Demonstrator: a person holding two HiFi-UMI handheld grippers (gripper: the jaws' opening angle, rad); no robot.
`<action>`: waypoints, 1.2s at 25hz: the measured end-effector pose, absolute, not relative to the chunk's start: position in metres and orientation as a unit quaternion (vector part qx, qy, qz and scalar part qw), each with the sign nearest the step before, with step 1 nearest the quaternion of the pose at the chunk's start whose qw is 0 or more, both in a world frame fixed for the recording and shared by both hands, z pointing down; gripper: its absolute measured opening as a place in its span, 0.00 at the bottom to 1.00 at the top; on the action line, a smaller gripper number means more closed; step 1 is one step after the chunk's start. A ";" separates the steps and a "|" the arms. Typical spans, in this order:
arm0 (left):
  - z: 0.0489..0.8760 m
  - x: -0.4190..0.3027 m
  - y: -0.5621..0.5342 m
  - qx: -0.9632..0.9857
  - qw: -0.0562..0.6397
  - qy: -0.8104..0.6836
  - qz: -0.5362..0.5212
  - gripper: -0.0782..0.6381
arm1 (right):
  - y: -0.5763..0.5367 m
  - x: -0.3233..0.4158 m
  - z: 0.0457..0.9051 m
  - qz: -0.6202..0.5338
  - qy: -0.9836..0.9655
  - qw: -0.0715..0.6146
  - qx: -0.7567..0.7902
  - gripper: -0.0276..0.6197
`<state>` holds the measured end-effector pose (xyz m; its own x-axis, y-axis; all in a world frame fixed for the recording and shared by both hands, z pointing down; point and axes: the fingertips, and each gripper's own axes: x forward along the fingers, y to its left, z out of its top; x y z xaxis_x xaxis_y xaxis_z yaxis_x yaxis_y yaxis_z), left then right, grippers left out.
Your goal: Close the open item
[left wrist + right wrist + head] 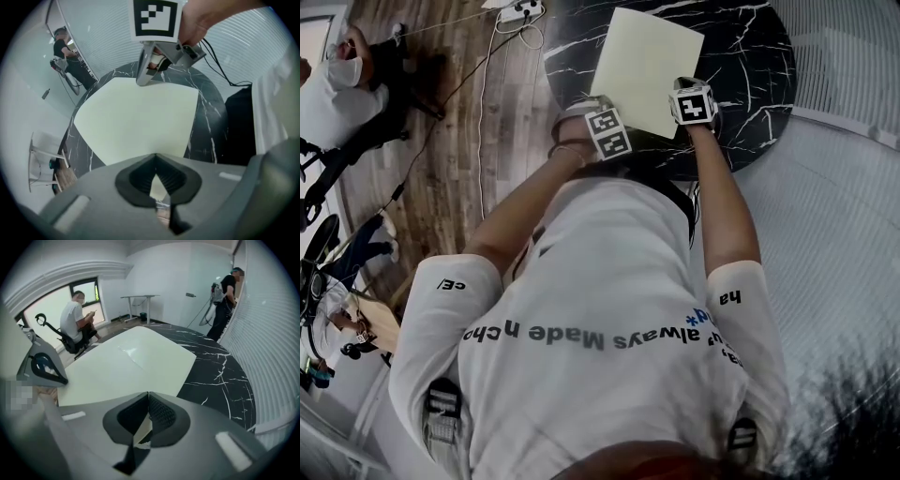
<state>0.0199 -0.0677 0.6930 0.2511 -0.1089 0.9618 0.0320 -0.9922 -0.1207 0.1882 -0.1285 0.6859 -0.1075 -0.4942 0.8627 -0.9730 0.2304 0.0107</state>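
The pale folder (647,66) lay flat on the black marble counter (750,56), at twelve o'clock from the person and close to the near rim. The left gripper (155,157) sat at the folder's seven o'clock corner. Its fingers (140,176) were pressed together, apparently on the thin near edge. The right gripper (147,394) sat at about four o'clock on the folder. Its fingers (161,416) were likewise squeezed shut, with a pale strip of the sheet between them. Holding two near corners probably gave even control, so the leaf could be lifted and swung over without skewing. A faint crease ran across the sheet in the right gripper view, likely the fold line. Bare marble lay open from one to three o'clock, giving room for the swing. At six o'clock the counter rim left little margin, and the wooden floor (487,112) lay beyond it at nine.
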 end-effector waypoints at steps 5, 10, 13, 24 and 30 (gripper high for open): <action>0.690 0.020 -0.063 -0.796 0.047 0.032 -0.603 0.12 | -0.091 0.186 0.678 0.311 -0.652 0.334 0.606 0.03; 0.684 0.016 -0.067 -0.812 0.010 0.055 -0.580 0.12 | -0.054 0.175 0.672 0.320 -0.671 0.313 0.591 0.04; 0.675 0.017 -0.070 -0.827 -0.024 0.071 -0.557 0.11 | -0.045 0.162 0.651 0.304 -0.699 0.287 0.580 0.04; 0.567 0.052 -0.088 -0.919 -0.108 0.128 -0.357 0.11 | -0.046 0.140 0.534 0.232 -0.741 0.168 0.608 0.04; 0.474 0.066 -0.094 -0.956 -0.116 0.140 -0.229 0.11 | -0.043 0.139 0.459 0.183 -0.747 0.129 0.626 0.04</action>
<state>0.0656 -0.0935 0.4743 0.8559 -0.2148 0.4704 -0.3212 -0.9337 0.1580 0.1386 -0.0434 0.4589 -0.1827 -0.8880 0.4220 -0.9825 0.1491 -0.1115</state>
